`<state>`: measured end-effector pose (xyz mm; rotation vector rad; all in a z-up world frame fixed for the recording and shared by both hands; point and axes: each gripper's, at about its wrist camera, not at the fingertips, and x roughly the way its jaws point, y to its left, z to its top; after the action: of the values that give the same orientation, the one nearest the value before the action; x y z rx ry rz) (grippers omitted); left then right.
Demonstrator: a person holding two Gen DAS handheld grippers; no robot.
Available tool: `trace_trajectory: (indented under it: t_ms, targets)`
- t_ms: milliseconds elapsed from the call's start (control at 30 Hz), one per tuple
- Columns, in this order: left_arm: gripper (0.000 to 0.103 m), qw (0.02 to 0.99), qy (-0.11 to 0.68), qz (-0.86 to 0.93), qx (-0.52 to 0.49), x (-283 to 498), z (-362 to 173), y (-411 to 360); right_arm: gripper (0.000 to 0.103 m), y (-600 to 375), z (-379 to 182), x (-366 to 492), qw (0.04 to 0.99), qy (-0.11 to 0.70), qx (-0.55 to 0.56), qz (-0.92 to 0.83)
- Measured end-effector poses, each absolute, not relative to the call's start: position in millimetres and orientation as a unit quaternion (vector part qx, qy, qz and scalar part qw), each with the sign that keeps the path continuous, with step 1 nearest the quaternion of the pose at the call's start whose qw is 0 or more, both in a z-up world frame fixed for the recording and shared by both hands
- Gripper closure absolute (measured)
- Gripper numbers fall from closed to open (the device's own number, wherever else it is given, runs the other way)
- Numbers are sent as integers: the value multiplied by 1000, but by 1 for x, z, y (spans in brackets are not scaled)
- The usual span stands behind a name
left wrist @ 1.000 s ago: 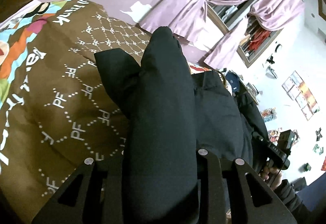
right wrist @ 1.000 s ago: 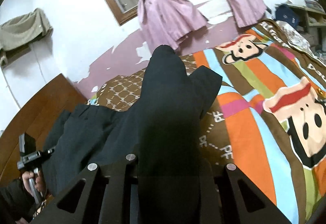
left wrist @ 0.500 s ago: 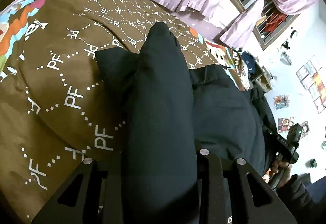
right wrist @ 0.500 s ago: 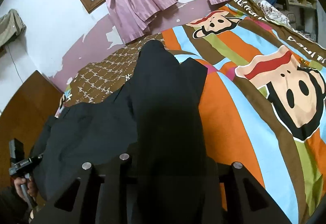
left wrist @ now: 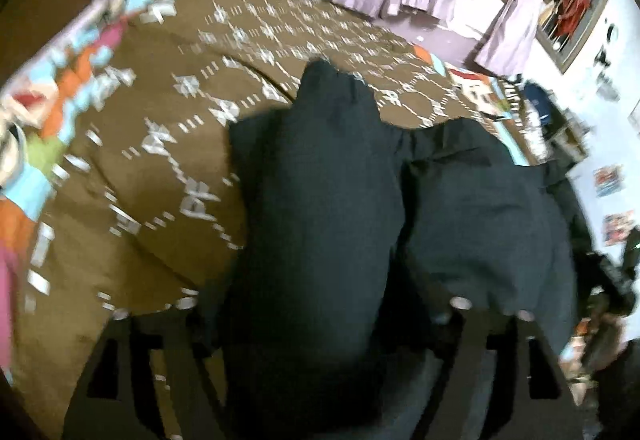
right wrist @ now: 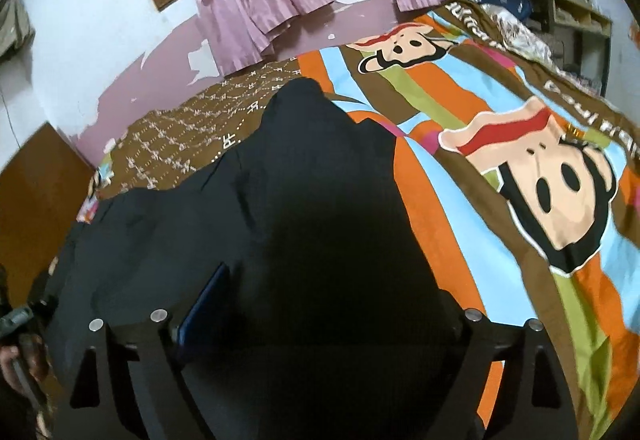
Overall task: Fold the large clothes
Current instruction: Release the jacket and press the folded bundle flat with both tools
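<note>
A large black garment [left wrist: 320,200] lies over the bed and fills the middle of both wrist views [right wrist: 320,220]. A fold of it lies between the fingers of my left gripper [left wrist: 320,324], whose jaws stand wide apart; the view is blurred. My right gripper [right wrist: 316,316] also has its jaws spread wide, with black cloth draped loosely between them; a blue inner pad [right wrist: 204,304] shows on its left finger. The fingertips of both grippers are hidden under cloth. The rest of the garment spreads between the two grippers.
The bed carries a brown patterned quilt [left wrist: 160,144] and a striped cartoon-monkey cover [right wrist: 540,180]. A purple wall with tied pink curtains [right wrist: 260,0] stands behind. A wooden headboard [right wrist: 36,200] is at the left. Shelves [right wrist: 576,12] stand at the far right.
Both grippers have lowered toward the bed with the garment, and both sets of jaws have spread from shut to wide apart. The left view has become blurred.
</note>
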<state>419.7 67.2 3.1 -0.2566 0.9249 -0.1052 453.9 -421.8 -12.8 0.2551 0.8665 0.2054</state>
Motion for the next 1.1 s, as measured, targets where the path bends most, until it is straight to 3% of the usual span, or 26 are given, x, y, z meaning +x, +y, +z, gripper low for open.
trace_trajectory:
  t_ms: [200, 400, 500, 600, 1100]
  targets:
    - [15, 900, 425, -27, -95, 404, 13, 63, 15, -416, -7, 448, 901, 412, 107, 90]
    - [13, 906, 414, -14, -85, 394, 24, 55, 15, -413, 2, 444, 903, 416, 72, 84]
    - [12, 907, 413, -19, -83, 390, 29, 50, 0, -406, 6, 442, 910, 412, 6, 48]
    - [12, 909, 407, -25, -85, 385, 34, 46, 0, -403, 12, 436, 918, 392, -34, 47]
    - [7, 932, 346, -35, -97, 356, 78, 27, 0, -388, 75, 390, 937, 331, 50, 102]
